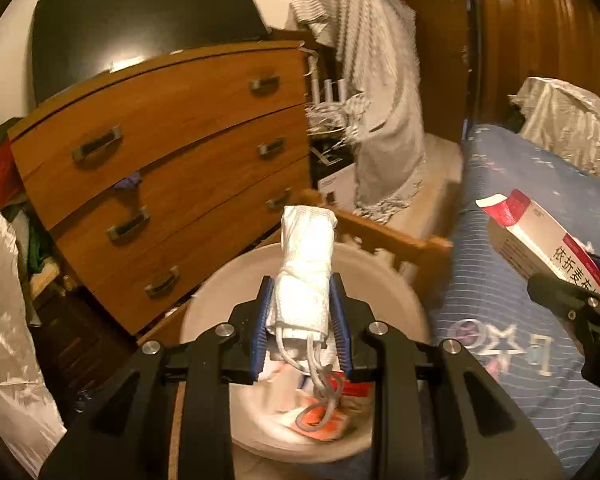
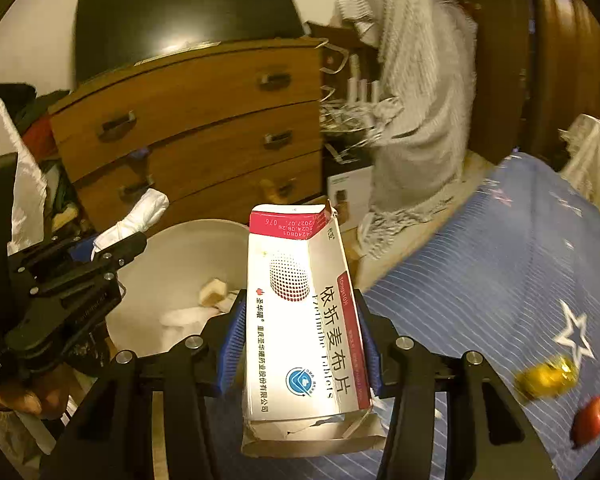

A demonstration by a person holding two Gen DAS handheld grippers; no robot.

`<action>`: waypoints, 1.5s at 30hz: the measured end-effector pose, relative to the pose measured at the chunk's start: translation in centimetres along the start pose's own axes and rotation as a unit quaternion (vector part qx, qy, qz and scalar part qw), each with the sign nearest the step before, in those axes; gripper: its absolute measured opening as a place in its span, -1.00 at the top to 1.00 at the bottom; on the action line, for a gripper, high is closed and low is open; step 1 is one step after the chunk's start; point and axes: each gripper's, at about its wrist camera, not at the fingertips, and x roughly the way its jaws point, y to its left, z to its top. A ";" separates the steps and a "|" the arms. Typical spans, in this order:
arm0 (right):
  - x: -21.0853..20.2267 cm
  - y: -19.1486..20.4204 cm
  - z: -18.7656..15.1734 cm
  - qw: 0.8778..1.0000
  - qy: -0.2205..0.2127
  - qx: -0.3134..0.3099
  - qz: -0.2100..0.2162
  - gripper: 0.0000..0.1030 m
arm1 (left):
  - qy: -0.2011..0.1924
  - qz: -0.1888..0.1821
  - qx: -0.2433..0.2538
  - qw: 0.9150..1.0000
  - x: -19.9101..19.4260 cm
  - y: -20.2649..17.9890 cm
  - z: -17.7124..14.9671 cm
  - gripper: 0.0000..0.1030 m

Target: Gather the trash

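Note:
My left gripper [image 1: 302, 292] is shut on a rolled white face mask [image 1: 306, 264] with grey ear loops, held above a white round bin [image 1: 396, 280] that holds paper scraps. My right gripper [image 2: 302, 308] is shut on a torn white and red medicine box [image 2: 300, 320], held over the edge of the bed, just right of the bin [image 2: 172, 264]. The box also shows at the right in the left wrist view [image 1: 548, 248]. The left gripper with the mask [image 2: 136, 216] shows at the left in the right wrist view.
A wooden chest of drawers [image 1: 172, 152] stands behind the bin. A blue striped bedspread [image 2: 500, 260] lies to the right, with a gold wrapper [image 2: 546, 376] and a red object [image 2: 592, 416] on it. A white cloth [image 1: 380, 80] drapes over furniture at the back.

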 end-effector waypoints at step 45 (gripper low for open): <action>7.6 4.2 1.1 0.998 0.046 -0.032 -0.018 -0.30 | 0.072 -0.021 -0.035 0.997 5.4 4.6 -1.6 -0.18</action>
